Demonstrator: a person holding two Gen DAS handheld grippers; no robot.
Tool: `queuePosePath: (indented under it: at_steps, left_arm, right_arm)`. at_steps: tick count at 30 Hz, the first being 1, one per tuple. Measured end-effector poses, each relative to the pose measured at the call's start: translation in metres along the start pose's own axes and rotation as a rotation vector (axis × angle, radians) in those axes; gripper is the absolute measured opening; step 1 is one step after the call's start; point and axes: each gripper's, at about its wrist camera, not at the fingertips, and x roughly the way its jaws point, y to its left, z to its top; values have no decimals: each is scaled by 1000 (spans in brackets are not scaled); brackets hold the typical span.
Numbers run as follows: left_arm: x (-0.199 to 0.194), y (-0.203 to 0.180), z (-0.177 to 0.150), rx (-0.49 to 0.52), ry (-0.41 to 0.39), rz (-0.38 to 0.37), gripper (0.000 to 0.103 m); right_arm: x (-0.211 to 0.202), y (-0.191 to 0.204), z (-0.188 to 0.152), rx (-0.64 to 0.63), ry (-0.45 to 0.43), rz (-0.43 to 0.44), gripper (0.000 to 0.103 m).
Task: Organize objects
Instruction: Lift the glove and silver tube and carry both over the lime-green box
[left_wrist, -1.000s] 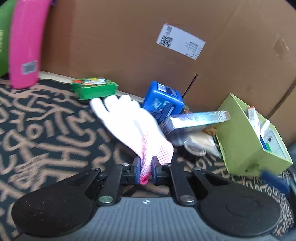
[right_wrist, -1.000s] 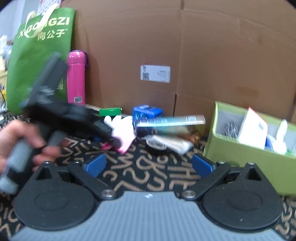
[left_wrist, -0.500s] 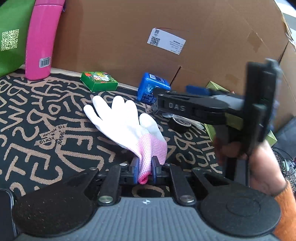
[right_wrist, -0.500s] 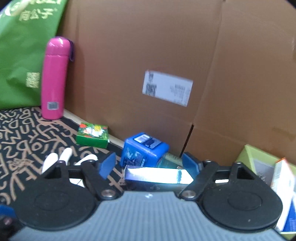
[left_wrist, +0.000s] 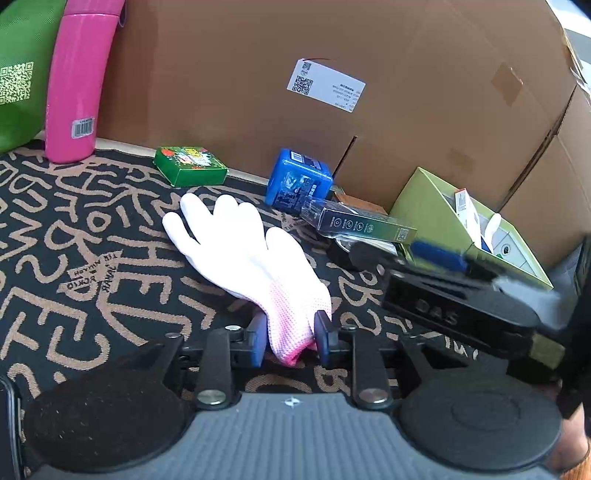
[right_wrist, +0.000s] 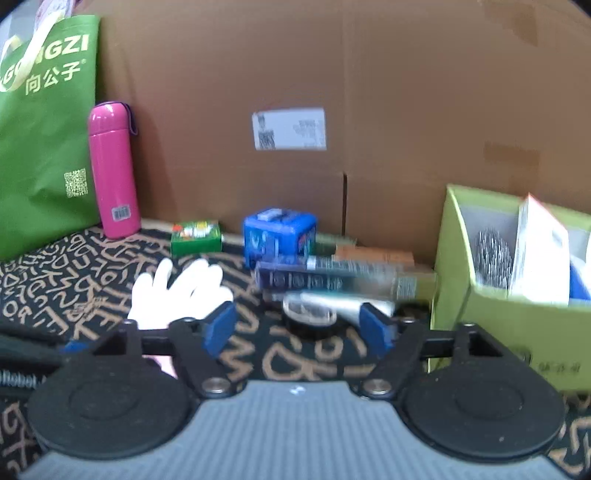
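A: State the condition of the left gripper (left_wrist: 289, 341).

B: Its jaws have just been opening. They stand narrow, with the pink cuff of the white glove (left_wrist: 251, 254) still between them. The pads flank the cuff closely; whether they still press on it cannot be told. The glove lies flat on the black mat (left_wrist: 74, 258) with tan lettering, fingers pointing away.

A: And the right gripper (right_wrist: 297, 326)?

B: Its jaws stand wide, and they have just opened a little further. Nothing is between the pads; only the mat shows in the gap. Just beyond the fingertips sits a roll of tape (right_wrist: 308, 314).

A: What lies past the tape?

B: A long dark carton (right_wrist: 343, 282) lies on its side across a small pile. Its right end is just beside the light green box (right_wrist: 509, 314). That box is open at the top and holds a metal scourer (right_wrist: 493, 254) and a white packet (right_wrist: 541, 254). Behind the carton stands a blue cube-shaped box (right_wrist: 277, 232).

A: Items at the left rear?

B: A flat green box (left_wrist: 190, 166) lies near the mat's far edge. Farther left, a pink flask (right_wrist: 112, 170) stands upright just beside a green bag (right_wrist: 44, 129). A large cardboard box (left_wrist: 369, 55) with a white label closes the scene behind everything.
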Motion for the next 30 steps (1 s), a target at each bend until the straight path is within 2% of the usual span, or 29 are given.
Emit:
queuePosePath:
  at_steps: [2,4,7,12,13,14,15,18,23,28,30]
  left_arm:
    - [-4,2,-1,-16,-14,10,35]
    - [-6,6,-1,-38,-22,19,37]
    - [-7,11,1,-51,-26,27,45]
    - [-3,15,7,-57,-35,32,49]
    - [-2,15,8,-61,-34,34,50]
    - [-1,16,8,-63,-32,35,52]
    - [-1,17,8,-66,-31,37,53]
    - [-2,22,7,-84,-31,46,56]
    - [-5,28,6,-125,-25,50,57]
    - [0,19,3,-110,-1,33,57]
    - [2,13,1,-93,10,24,58]
  right_arm:
    - [7,9,7,-100,-24,-11,80]
    - [20,13,9,-146,-7,12,82]
    - [38,27,3,-285,6,-12,79]
    - [57,39,1,-429,-37,-74,77]
    - [60,40,1,-453,-34,-77,68]
    - [63,40,0,-468,-16,-73,42]
    - [62,40,-1,-471,-21,-72,42]
    - [39,38,-5,-458,-59,-68,36]
    - [-34,36,-37,-459,-109,-3,32]
    - [-99,31,-87,-405,-73,44,29]
    - [-109,27,-94,-350,-34,37,37]
